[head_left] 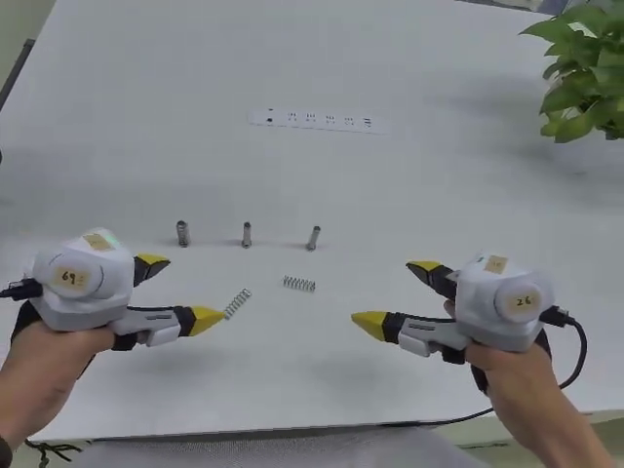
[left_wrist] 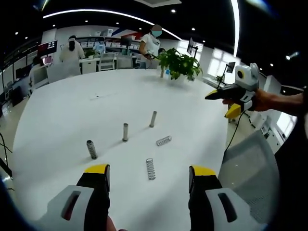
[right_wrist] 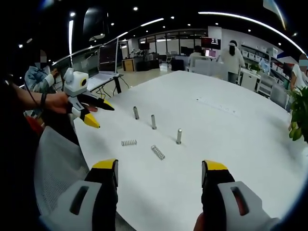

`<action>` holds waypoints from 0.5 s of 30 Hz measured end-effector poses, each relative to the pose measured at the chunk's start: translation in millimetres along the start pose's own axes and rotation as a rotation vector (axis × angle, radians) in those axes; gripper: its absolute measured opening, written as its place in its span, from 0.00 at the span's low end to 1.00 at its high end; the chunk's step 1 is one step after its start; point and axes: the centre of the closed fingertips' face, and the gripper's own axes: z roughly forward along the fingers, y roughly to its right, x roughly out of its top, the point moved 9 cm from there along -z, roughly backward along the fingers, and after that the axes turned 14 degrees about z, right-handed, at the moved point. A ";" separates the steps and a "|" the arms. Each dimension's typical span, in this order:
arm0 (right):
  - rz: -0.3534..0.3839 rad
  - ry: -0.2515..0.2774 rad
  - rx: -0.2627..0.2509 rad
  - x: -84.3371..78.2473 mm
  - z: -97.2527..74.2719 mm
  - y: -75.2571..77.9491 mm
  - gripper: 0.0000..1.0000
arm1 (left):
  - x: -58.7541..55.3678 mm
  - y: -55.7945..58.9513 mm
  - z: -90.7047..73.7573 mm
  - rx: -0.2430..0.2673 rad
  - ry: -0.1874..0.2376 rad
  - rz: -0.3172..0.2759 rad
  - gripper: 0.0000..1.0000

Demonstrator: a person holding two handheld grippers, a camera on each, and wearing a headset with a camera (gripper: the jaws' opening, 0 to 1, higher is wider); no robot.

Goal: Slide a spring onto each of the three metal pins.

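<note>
Open-plan office: far beyond the fingers (right_wrist: 103, 185) stand desks (right_wrist: 252, 79), monitors (right_wrist: 210, 42) and people (right_wrist: 232, 57), under ceiling strip lights (right_wrist: 236, 15).

A round yellow sticker (head_left: 73, 278) on the body of the left tongs (head_left: 185, 290) reads "69". The matching sticker (head_left: 524, 301) on the right tongs (head_left: 393, 292) reads "26".

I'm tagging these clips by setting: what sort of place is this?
Likely an open-plan office or lab: a large white table carries a power strip and a potted plant, with rows of desks and people beyond it.
</note>
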 end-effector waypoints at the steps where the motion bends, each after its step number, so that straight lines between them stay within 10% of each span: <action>1: -0.002 0.000 -0.001 0.0 0.0 0.0 0.70 | -0.7 0.1 2.2 -0.003 -0.004 0.001 0.62; 15: -0.003 -0.013 0.012 -1.9 2.0 -5.1 0.70 | -9.7 0.8 36.3 -0.051 -0.054 -0.007 0.60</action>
